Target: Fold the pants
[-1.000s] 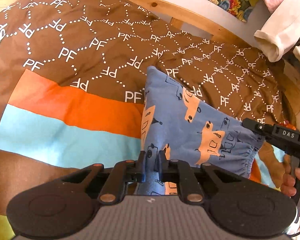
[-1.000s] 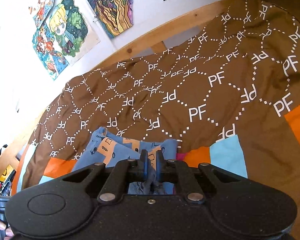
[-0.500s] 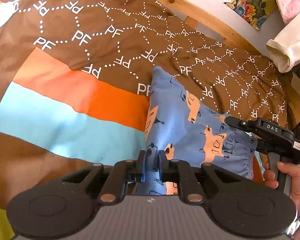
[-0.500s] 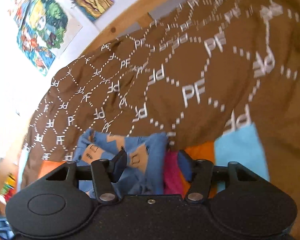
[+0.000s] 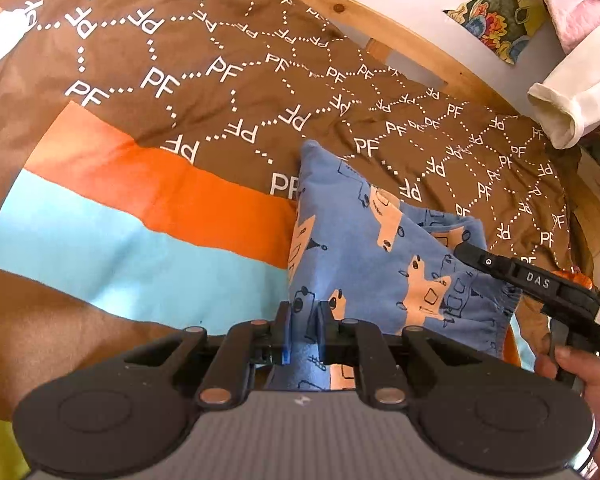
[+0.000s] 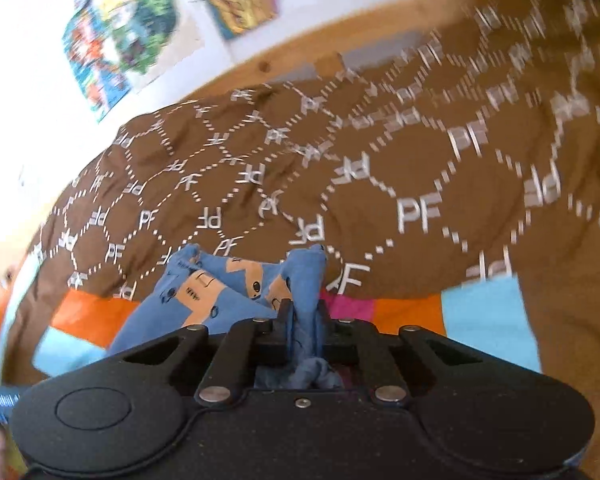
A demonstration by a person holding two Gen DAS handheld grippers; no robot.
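The blue pants point(image 5: 364, 248) with orange vehicle prints lie folded on the brown bedspread point(image 5: 220, 72). My left gripper point(image 5: 302, 320) is shut on the pants' near edge. The right gripper's fingers point(image 5: 484, 260) reach over the elastic waistband at the right in the left wrist view. In the right wrist view the right gripper point(image 6: 303, 316) is shut on a bunched fold of the pants point(image 6: 228, 292), and blue cloth sits between its jaws.
The bedspread has orange point(image 5: 160, 184) and light-blue point(image 5: 132, 256) stripes. A wooden bed rail point(image 5: 400, 40) runs along the far side. White and pink clothes point(image 5: 572, 100) hang at the right. Posters point(image 6: 120, 32) are on the wall.
The right gripper opened half a second ago, then shut again on the pants' fabric. The left gripper stayed shut on the pants. Both views shifted slightly.
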